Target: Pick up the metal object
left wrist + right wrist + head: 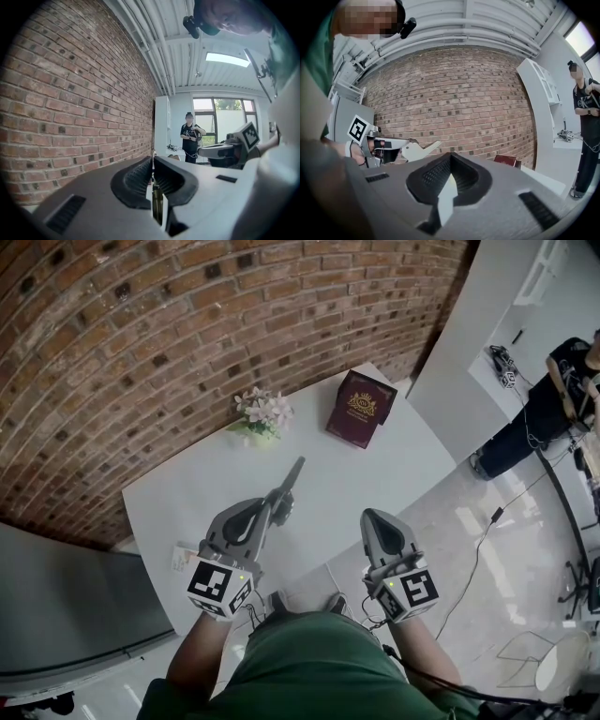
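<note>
left tool point(279, 502): closed on the metal object point(293, 474). In the left gripper view the pads meet with a thin strip pinched between them. Tool points level, away from the person holding it.
right tool point(373, 516): closed and empty. In the right gripper view the pads touch at the tips and nothing is between them. It points level, beside the left tool and apart from it.
metal object: in the left tool's grip. It is long, grey and narrow and sticks out past the tips toward the wall point(141, 324). In the head view it sits over the middle of the tabletop point(412, 465). Contact with the surface can't be told. In the right gripper view it reads as a pale pointed piece ahead of the left tool.
tabletop: white, with one side close to the wall.
flowers point(263, 413): small pale bunch with green, at the tabletop's far edge by the wall, well beyond the object's end.
box point(361, 408): dark red with a gold emblem, near the far corner, right of the flowers and apart from them.
card point(184, 558): small, at the near left edge, partly under the left tool in the head view.
wall: red brick, runs behind the tabletop.
bystander point(536, 413): dark clothes, on the floor well right of the tabletop.
</note>
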Demonstrator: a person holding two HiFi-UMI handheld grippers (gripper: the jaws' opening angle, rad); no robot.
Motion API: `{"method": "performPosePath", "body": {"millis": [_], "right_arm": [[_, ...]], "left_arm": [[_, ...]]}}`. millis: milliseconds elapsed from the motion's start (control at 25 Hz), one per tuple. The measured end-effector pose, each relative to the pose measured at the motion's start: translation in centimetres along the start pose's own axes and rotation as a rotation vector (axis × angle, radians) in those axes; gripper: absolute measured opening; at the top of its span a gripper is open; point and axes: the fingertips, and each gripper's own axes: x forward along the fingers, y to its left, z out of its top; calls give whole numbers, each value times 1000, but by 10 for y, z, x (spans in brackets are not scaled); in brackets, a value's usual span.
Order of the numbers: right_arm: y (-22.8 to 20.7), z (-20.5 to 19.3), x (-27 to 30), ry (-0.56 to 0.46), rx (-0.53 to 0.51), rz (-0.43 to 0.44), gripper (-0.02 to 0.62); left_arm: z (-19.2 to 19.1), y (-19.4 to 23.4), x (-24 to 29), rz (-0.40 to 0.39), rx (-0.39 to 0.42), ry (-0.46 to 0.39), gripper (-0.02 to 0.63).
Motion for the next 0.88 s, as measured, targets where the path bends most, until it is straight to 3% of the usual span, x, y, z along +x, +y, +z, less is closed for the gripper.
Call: {"method": "performPosePath", "body": {"millis": [880], "right_arm": [[0, -1, -2, 4, 0, 0, 2]], "left_arm": [[1, 0, 2, -10, -11, -9, 17]]}}
